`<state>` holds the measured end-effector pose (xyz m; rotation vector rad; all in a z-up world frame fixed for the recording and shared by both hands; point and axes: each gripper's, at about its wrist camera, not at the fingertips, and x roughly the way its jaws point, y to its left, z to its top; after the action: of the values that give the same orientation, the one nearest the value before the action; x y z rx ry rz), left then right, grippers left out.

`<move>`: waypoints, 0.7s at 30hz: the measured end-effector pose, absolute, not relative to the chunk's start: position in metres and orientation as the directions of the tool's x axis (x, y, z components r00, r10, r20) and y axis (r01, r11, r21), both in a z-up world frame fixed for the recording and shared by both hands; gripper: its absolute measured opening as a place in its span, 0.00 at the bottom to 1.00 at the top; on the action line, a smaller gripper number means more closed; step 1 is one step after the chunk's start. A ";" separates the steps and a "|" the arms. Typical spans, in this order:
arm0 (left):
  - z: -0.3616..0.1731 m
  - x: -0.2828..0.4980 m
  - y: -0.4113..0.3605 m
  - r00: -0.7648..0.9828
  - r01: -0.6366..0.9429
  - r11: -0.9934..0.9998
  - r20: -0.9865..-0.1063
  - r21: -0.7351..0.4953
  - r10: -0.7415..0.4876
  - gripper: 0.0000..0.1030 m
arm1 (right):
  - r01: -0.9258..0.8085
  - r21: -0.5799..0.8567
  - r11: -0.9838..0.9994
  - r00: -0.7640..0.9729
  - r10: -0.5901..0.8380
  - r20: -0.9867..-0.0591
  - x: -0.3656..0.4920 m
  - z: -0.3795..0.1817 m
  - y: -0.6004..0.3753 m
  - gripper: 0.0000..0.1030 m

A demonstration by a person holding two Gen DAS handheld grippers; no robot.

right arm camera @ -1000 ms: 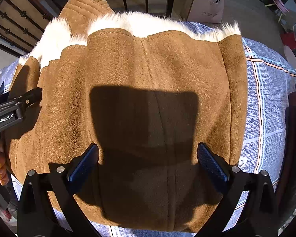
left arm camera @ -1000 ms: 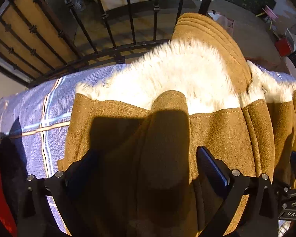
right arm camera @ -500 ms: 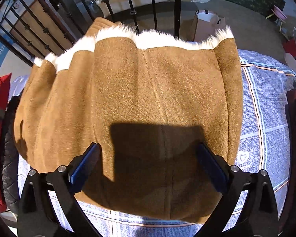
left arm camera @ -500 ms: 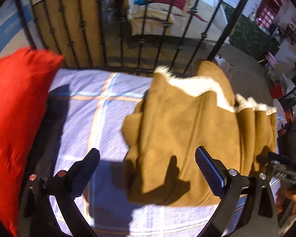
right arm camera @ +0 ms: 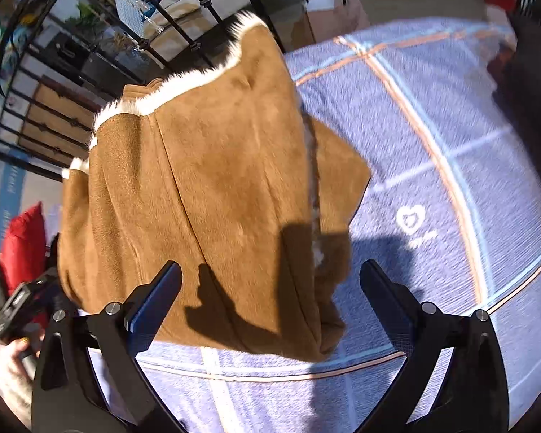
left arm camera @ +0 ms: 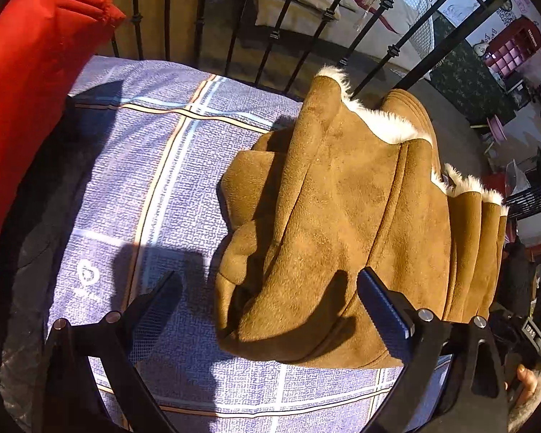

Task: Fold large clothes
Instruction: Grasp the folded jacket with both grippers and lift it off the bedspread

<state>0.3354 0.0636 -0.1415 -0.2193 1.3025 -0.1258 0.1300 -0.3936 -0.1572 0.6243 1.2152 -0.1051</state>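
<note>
A tan suede coat (left arm camera: 346, 223) with white fleece lining lies folded into a compact bundle on the blue plaid bed cover (left arm camera: 155, 166). It also shows in the right wrist view (right arm camera: 212, 195). My left gripper (left arm camera: 268, 299) is open and empty, held above the coat's near left edge. My right gripper (right arm camera: 270, 288) is open and empty, above the coat's near right corner. Neither touches the coat.
A red padded garment (left arm camera: 29, 83) lies at the bed's left side on a dark one (left arm camera: 36, 238). A black iron railing (left arm camera: 281, 29) runs behind the bed. A paper bag (right arm camera: 328, 14) stands on the floor beyond. The plaid cover (right arm camera: 451, 166) extends to the right.
Both grippers have drawn back and up from the coat. The left view has swung left toward the red garment, the right view right toward the bare cover. The coat stays folded.
</note>
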 end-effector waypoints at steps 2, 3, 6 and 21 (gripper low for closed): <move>-0.153 0.344 0.062 0.229 -0.013 0.972 -0.947 -0.233 -0.224 0.93 | 0.415 0.450 0.791 0.369 0.305 -0.878 0.127 -0.168 -0.400 0.95; -0.159 0.347 0.062 0.218 -0.005 0.972 -0.949 -0.233 -0.227 0.95 | 0.428 0.473 0.770 0.371 0.328 -0.869 0.124 -0.174 -0.405 0.95; -0.170 0.351 0.070 0.203 -0.001 0.956 -0.936 -0.292 -0.286 0.95 | 0.470 0.537 0.700 0.388 0.383 -0.838 0.120 -0.188 -0.419 0.95; -0.231 0.369 0.104 0.118 -0.101 0.752 -0.759 -0.651 -0.641 0.96 | 0.430 0.805 0.409 0.468 0.662 -0.586 0.150 -0.273 -0.441 0.96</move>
<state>0.3693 0.1041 -0.2305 -0.6536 1.4196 -0.4389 0.1501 -0.4410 -0.2726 1.2109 1.1468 0.1955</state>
